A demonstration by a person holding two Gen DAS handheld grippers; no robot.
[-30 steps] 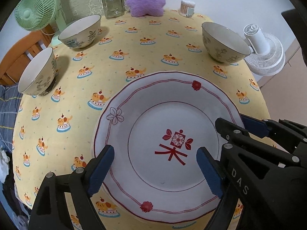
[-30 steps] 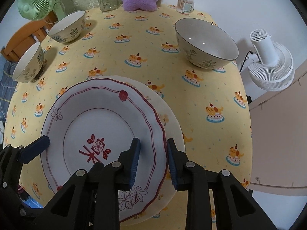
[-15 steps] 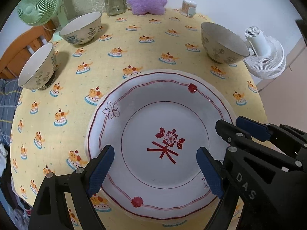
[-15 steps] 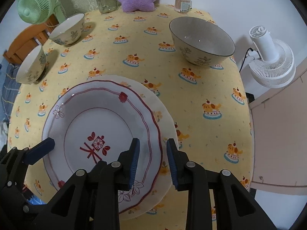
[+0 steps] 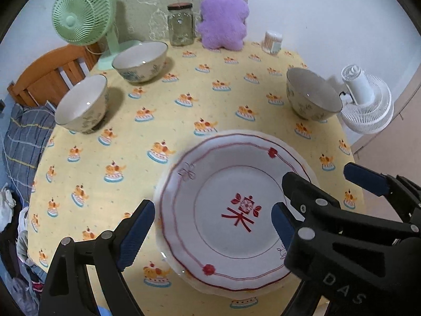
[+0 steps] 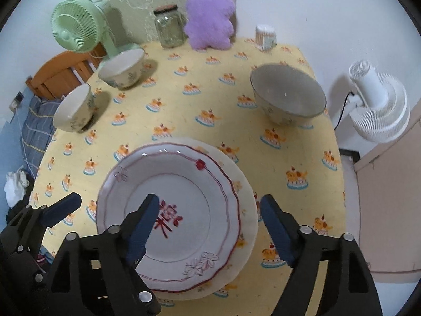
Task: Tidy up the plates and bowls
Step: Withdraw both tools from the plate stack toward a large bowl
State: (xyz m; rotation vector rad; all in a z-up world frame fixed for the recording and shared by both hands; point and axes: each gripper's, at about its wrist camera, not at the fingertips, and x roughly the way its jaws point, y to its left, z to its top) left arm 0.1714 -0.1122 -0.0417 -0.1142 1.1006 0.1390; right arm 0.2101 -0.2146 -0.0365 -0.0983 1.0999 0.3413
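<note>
1. Plate (image 5: 236,210) with red trim sits on a plain plate (image 6: 247,210), near tabletop (image 5: 184,121) front edge.
2. Right gripper (image 6: 210,229) fingers just opened, released, nothing gripped.
3. Left gripper (image 5: 210,231) fingers spread, empty.
4. Bowls: two (image 5: 81,104) (image 5: 140,62) at left edge, one (image 5: 313,93) at right.

Table (image 5: 184,84), yellow cloth — plates (image 5: 236,210), 3 bowls (image 5: 140,60), jar (image 5: 180,25).

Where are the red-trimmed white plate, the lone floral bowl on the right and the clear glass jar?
red-trimmed white plate (image 6: 184,184), right wrist view, bare inner well.
lone floral bowl (image 6: 286,97), right wrist view, inside wall.
clear glass jar (image 5: 180,27), left wrist view, glass body.
</note>
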